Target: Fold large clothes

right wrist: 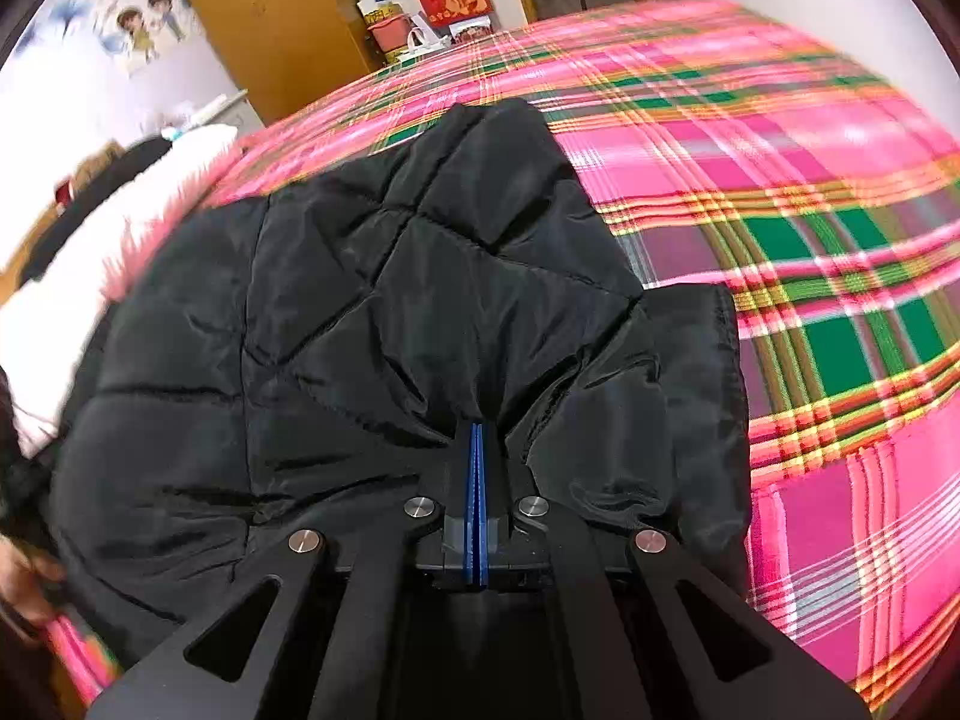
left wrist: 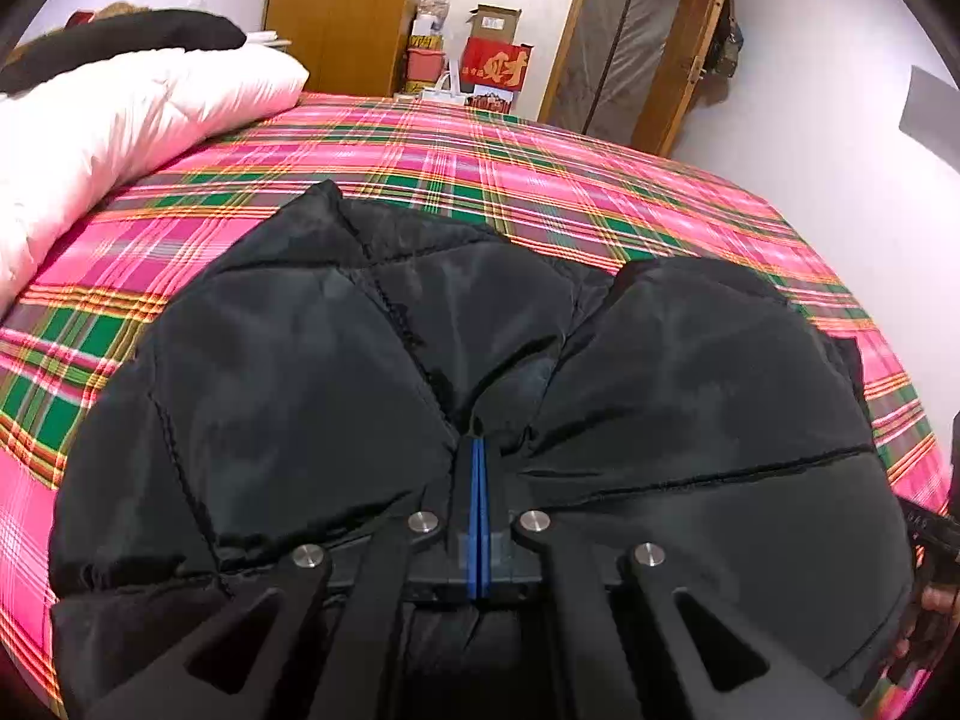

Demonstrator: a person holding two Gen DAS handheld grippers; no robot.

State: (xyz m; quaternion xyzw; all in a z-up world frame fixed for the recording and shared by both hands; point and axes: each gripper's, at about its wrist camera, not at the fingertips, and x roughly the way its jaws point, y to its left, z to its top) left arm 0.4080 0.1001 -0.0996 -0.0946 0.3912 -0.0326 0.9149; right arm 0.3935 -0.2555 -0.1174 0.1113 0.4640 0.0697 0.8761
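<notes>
Left wrist view shows the left gripper [left wrist: 478, 450] with its blue pads pressed together on a pinch of the black jacket [left wrist: 336, 372], the cloth puckering into folds that run to the fingertips. In the right wrist view the right gripper [right wrist: 477, 435] is clamped the same way on another gathered bit of the jacket [right wrist: 372, 300]. The jacket lies spread on the plaid bed [left wrist: 540, 180], near its front edge, with a white duvet [left wrist: 120, 114] well off to the side. It looks like a quilted, padded piece: puffy, soft, with no stiffness to keep a crease, so I'd guess it springs back when let go. The shell has a sheen, and I'd expect it to slide between smooth pads unless a thick bunch is caught. It seems bulky, not heavy. Best holds, to my eye, are stitched seams, hems or the sleeve cuff, where layers are sewn firm.
</notes>
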